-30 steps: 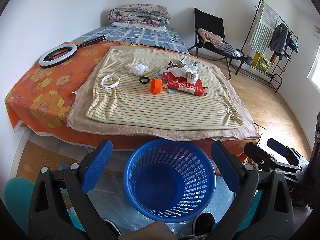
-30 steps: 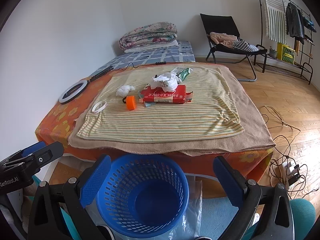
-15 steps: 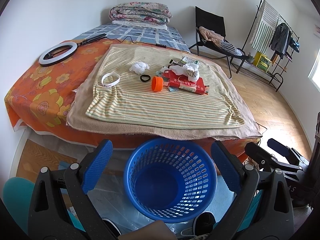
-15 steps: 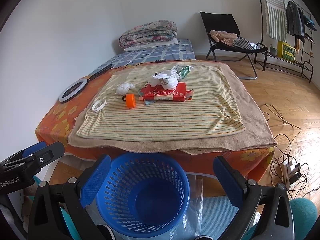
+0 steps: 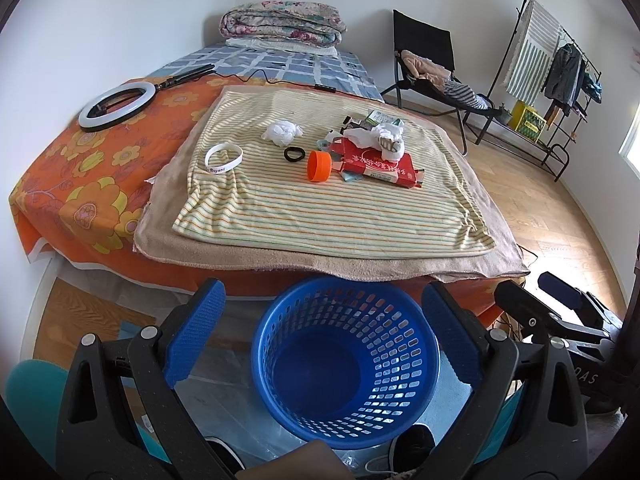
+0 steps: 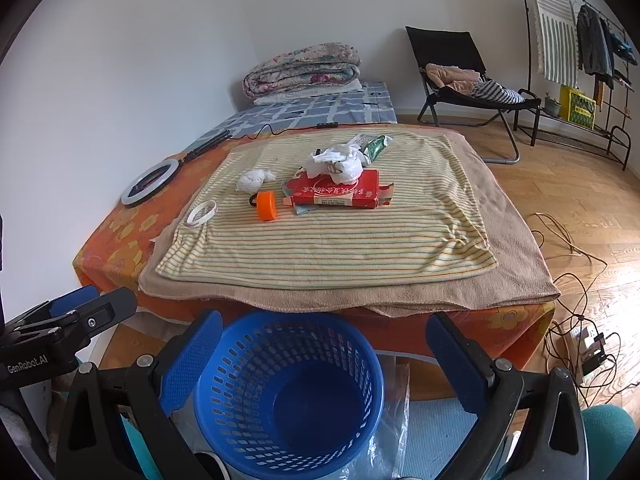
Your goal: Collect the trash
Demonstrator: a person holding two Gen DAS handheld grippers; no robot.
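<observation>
An empty blue mesh basket (image 5: 400,344) (image 6: 240,364) stands on the floor before the bed. Trash lies on the striped cloth (image 5: 320,216) (image 6: 340,248): a red carton (image 5: 380,162) (image 6: 340,194), crumpled white bags (image 5: 380,138) (image 6: 340,160), a white tissue wad (image 5: 282,132) (image 6: 254,178), an orange cap (image 5: 319,165) (image 6: 266,206), a black ring (image 5: 294,154), a white wristband (image 5: 223,158) (image 6: 201,213) and a green wrapper (image 6: 374,146). My left gripper (image 5: 322,336) and right gripper (image 6: 324,364) are open and empty above the basket.
A ring light (image 5: 116,106) (image 6: 150,182) lies on the orange sheet at the left. Folded quilts (image 5: 282,28) sit at the bed's far end. A black chair (image 5: 432,64), a clothes rack (image 5: 552,60) and floor cables (image 6: 576,312) are to the right.
Both grippers have drifted slightly up and toward the bed; the trash sits a little lower in view. Nothing was picked up.
</observation>
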